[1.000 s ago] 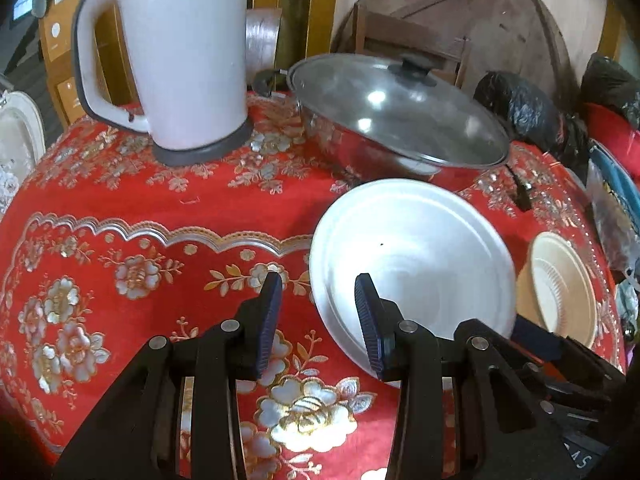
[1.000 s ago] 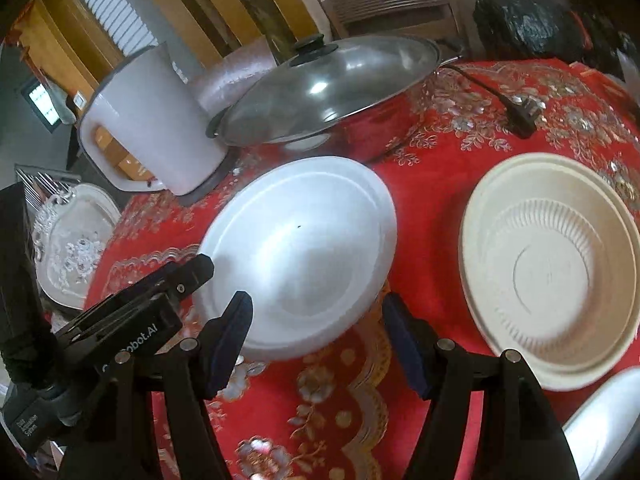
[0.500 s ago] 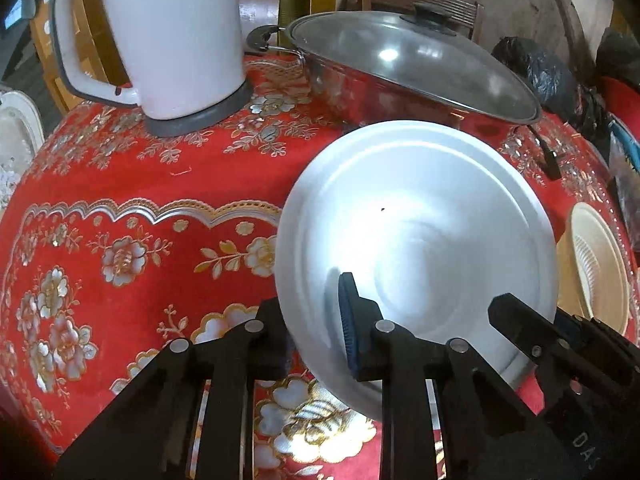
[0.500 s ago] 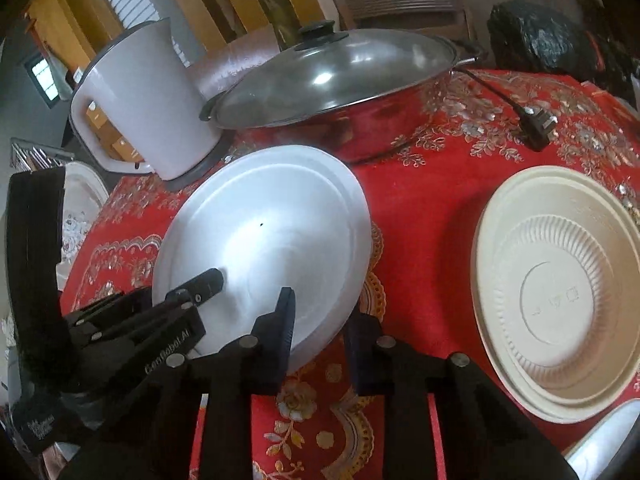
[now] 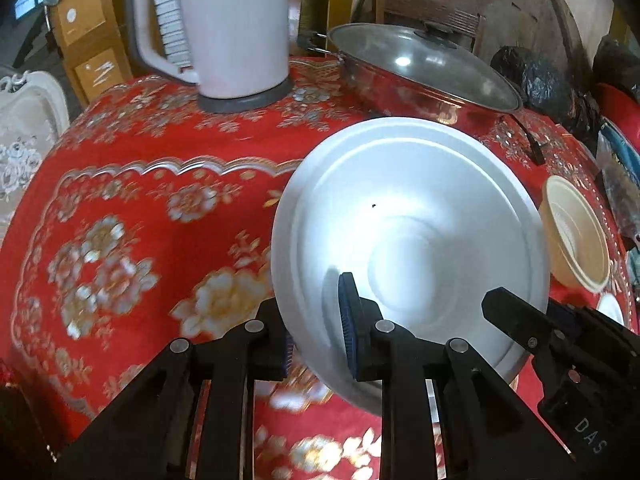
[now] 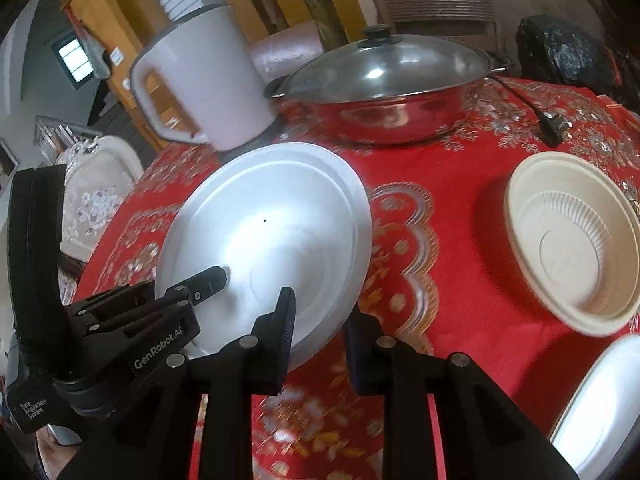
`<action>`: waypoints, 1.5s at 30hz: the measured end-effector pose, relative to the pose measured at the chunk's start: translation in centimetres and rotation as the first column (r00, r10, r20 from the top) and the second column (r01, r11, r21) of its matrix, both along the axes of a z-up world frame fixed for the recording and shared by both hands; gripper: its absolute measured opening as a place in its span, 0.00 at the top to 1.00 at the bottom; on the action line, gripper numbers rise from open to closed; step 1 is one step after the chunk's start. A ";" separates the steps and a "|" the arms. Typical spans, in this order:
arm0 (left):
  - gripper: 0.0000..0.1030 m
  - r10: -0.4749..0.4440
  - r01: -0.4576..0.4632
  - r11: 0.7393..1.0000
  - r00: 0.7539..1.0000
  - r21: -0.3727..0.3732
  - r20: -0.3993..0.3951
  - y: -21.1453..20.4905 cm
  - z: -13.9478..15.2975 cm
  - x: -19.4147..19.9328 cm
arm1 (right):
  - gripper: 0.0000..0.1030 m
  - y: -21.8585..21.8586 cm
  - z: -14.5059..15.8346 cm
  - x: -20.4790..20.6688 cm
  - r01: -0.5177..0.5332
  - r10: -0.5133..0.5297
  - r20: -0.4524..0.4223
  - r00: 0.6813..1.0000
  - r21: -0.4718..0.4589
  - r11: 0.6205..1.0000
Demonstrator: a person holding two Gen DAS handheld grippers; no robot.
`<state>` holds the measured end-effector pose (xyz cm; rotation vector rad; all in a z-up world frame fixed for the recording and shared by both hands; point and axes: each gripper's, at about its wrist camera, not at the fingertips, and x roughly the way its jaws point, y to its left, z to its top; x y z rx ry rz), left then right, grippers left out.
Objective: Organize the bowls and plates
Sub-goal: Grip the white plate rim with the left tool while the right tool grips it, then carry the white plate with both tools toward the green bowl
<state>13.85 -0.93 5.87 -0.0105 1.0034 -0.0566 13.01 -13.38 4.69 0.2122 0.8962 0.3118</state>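
A large white plate [image 5: 408, 216] [image 6: 272, 232] is held tilted over the red flowered tablecloth [image 5: 140, 208], its near rim raised. My left gripper [image 5: 316, 340] is shut on the plate's near-left rim, one pad inside and one under it. My right gripper [image 6: 320, 332] is shut on the near-right rim. Each gripper shows in the other's view: the left gripper [image 6: 212, 278] at the plate's left, the right gripper [image 5: 500, 312] at its right. A beige ribbed bowl [image 6: 568, 248] [image 5: 576, 240] sits on the cloth to the right.
A white kettle [image 5: 236, 28] [image 6: 204, 80] and a lidded steel pot [image 5: 424, 68] [image 6: 392, 88] stand at the back. The pot's black plug [image 6: 554, 124] lies on the cloth. Another white plate [image 6: 600, 400] lies at the near right. A white chair [image 6: 96, 188] stands left of the table.
Both grippers went from open beside the plate to shut on its near rim. The plate then tilted up off the cloth and shifted with both hands.
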 end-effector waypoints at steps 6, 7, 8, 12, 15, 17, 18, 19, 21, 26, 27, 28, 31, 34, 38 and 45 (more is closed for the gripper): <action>0.81 0.028 -0.028 1.000 1.000 -0.013 0.004 2.2 0.2 -3.3 | 0.78 1.8 0.3 -2.7 -0.056 0.056 0.009 0.998 -0.014 0.998; 0.81 0.032 -0.032 0.999 0.999 -0.010 0.009 2.5 0.2 -3.8 | 0.78 2.0 0.3 -2.8 -0.064 0.064 0.007 0.998 -0.010 0.998; 0.81 0.036 -0.036 0.999 0.999 -0.010 0.011 2.8 0.3 -4.4 | 0.78 2.3 0.3 -3.2 -0.076 0.076 0.005 0.997 -0.007 0.997; 0.81 0.057 -0.056 0.998 0.998 -0.018 0.017 4.3 0.6 -6.4 | 0.78 3.4 0.1 -4.5 -0.109 0.109 0.003 0.994 -0.015 0.994; 0.81 0.071 -0.071 0.997 0.997 -0.029 0.023 5.2 0.8 -8.0 | 0.78 4.4 0.2 -5.8 -0.135 0.135 0.005 0.991 -0.025 0.991; 0.81 0.080 -0.079 0.996 0.996 -0.035 0.027 5.9 0.8 -8.9 | 0.78 5.1 0.5 -6.7 -0.151 0.151 0.011 0.988 -0.029 0.988; 0.81 0.085 -0.084 0.996 0.996 -0.042 0.028 6.3 0.9 -9.5 | 0.78 5.4 0.6 -7.0 -0.158 0.159 0.013 0.987 -0.030 0.987; 0.81 0.088 -0.087 0.995 0.996 -0.046 0.029 6.6 0.9 -10.0 | 0.78 5.6 0.7 -7.3 -0.164 0.164 0.014 0.986 -0.032 0.986; 0.81 0.098 -0.096 0.994 0.995 -0.056 0.034 7.3 1.1 -11.1 | 0.78 6.3 1.1 -8.1 -0.182 0.183 0.021 0.983 -0.042 0.982; 0.81 0.124 -0.120 0.990 0.991 -0.073 0.057 9.0 2.1 -13.5 | 0.78 8.1 1.8 -9.7 -0.225 0.227 0.039 0.973 -0.049 0.973; 0.81 0.130 -0.125 0.989 0.990 -0.076 0.063 9.5 2.4 -14.1 | 0.76 8.4 1.9 -10.0 -0.234 0.236 0.042 0.971 -0.049 0.971; 0.81 0.133 -0.128 0.989 0.989 -0.078 0.067 9.8 2.5 -14.5 | 0.76 8.7 2.0 -10.2 -0.245 0.247 0.045 0.968 -0.047 0.968; 0.81 0.157 -0.149 0.985 0.984 -0.089 0.082 11.1 3.2 -15.9 | 0.75 10.1 2.4 -10.8 -0.277 0.280 0.056 0.958 -0.055 0.959; 0.81 0.184 -0.175 0.980 0.978 -0.092 0.097 12.7 3.8 -17.3 | 0.75 11.6 2.6 -11.3 -0.308 0.312 0.061 0.948 -0.067 0.949; 0.81 0.231 -0.221 0.970 0.967 -0.096 0.109 15.0 4.2 -18.9 | 0.75 14.2 3.1 -12.0 -0.361 0.367 0.071 0.928 -0.087 0.929; 0.81 0.309 -0.297 0.950 0.941 -0.101 0.136 18.8 5.2 -21.5 | 0.75 18.6 3.7 -12.4 -0.444 0.453 0.085 0.887 -0.103 0.890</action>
